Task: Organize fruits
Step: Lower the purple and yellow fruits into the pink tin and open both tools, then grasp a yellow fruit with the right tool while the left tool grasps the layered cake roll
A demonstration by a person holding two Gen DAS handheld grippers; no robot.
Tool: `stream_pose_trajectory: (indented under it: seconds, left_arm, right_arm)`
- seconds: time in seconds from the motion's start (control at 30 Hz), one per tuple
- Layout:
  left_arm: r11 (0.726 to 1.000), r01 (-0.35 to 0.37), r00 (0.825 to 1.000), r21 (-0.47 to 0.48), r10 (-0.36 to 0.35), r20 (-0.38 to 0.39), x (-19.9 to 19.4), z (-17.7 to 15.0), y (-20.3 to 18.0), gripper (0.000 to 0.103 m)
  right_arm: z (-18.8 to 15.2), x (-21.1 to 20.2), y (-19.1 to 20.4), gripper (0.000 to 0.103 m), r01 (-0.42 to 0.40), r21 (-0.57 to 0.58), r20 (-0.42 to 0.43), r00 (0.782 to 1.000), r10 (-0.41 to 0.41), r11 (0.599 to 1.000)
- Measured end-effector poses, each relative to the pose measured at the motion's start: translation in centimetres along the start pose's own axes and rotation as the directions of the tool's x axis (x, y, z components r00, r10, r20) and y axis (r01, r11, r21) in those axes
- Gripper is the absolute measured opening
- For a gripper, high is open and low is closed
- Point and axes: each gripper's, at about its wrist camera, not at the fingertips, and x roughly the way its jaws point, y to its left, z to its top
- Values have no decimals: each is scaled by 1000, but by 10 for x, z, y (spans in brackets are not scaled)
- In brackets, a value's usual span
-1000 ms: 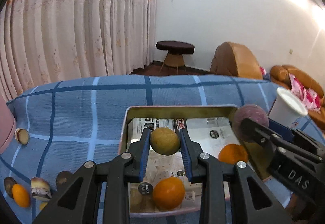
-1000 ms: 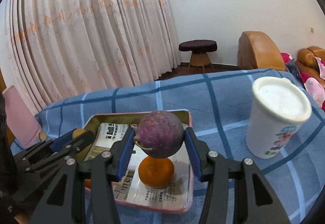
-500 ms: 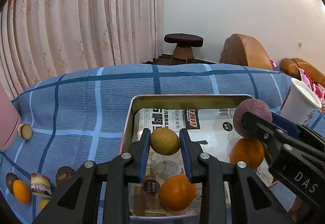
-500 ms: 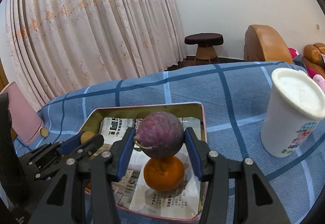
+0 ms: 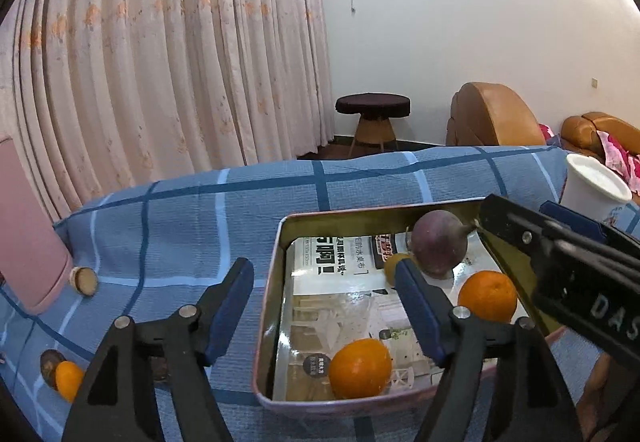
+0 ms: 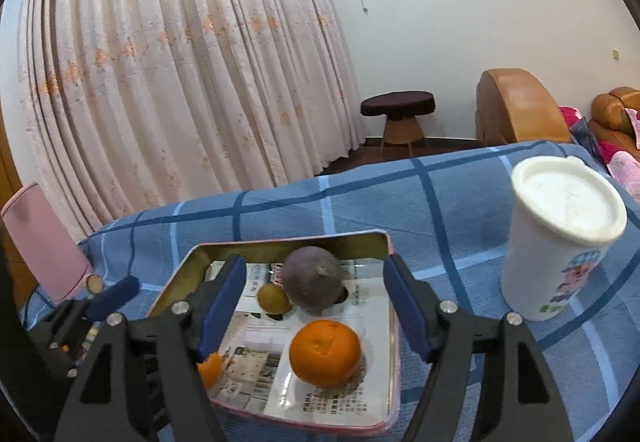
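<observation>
A blue plaid cloth (image 6: pixel 460 201) covers the surface before pink floral curtains (image 6: pixel 180 61), a dark round stool (image 6: pixel 398 103) and tan leather armchairs (image 6: pixel 516 105). On it sits a shallow pink-rimmed metal tray (image 6: pixel 394 346) lined with printed paper, holding a purple round fruit (image 6: pixel 312 282), a small olive-brown fruit (image 6: pixel 272 300) and two oranges (image 6: pixel 324 352). Both the left gripper (image 5: pixel 324 306) and right gripper (image 6: pixel 314 302) have just been opening, jaws apart and empty. A white lidded cup (image 6: pixel 556 246) stands near the tray's right edge.

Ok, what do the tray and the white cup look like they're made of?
Tray: likely thin painted metal, with a rolled pink rim and dull brassy inner walls; printed paper lines the bottom. White cup: probably matte plastic, with a snap-on lid and a printed cartoon.
</observation>
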Motion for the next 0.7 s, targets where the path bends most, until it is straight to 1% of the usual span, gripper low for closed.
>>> stream_pose_trajectory:
  seconds: [0.07, 0.17, 0.2, 0.33, 0.43, 0.6, 0.7]
  left_arm:
    - [1000, 1, 1000, -7, -1, 1, -1, 0, 2, 77]
    - [1000, -2, 1000, -16, 2, 10, -4, -2, 4, 77]
    - [1000, -5, 1000, -15, 5, 11, -5, -2, 5, 77]
    - [999, -31, 999, -24, 31, 21, -9, -4, 11, 77]
    - [998, -55, 998, -33, 56, 34, -12, -5, 17, 77]
    - [995, -87, 995, -39, 89, 47, -17, -9, 27, 77]
    - [994, -90, 995, -54, 93, 44, -19, -10, 34, 77]
  right_arm:
    - [1, -1, -2, 74, 6, 10, 8, 1000, -6, 1000]
    - [0, -3, -4, 80, 16, 23, 24, 1000, -17, 1000]
    - [0, -4, -6, 81, 16, 31, 28, 999, -17, 999]
    - [-2, -5, -7, 84, 14, 41, 31, 999, -15, 999]
    - [-4, -6, -5, 84, 21, 17, 41, 999, -22, 1000]
    - [-10, -9, 8, 84, 61, -53, 79, 995, -57, 997]
    - [-11, -11, 10, 84, 63, -56, 85, 995, -58, 996]
